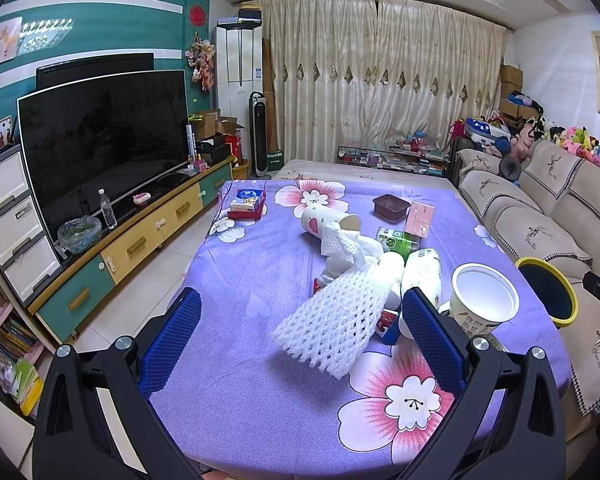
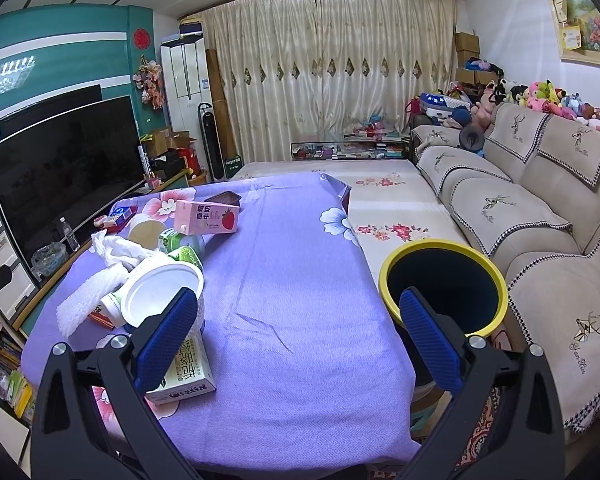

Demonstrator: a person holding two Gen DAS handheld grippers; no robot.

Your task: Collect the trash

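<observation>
My left gripper [image 1: 302,330] gapes wide over the white foam net [image 1: 336,330] on the counter [image 1: 228,408]; my right gripper [image 2: 298,338] is spread too, yellow-rimmed bin [image 2: 444,280] right of the counter.

Trash pile [image 1: 364,280] on table [image 1: 260,400]; bin [image 2: 446,284] right of table, before sofa [image 2: 540,208]

Beige sofa [image 2: 540,200], cream curtains [image 2: 332,72]
</observation>
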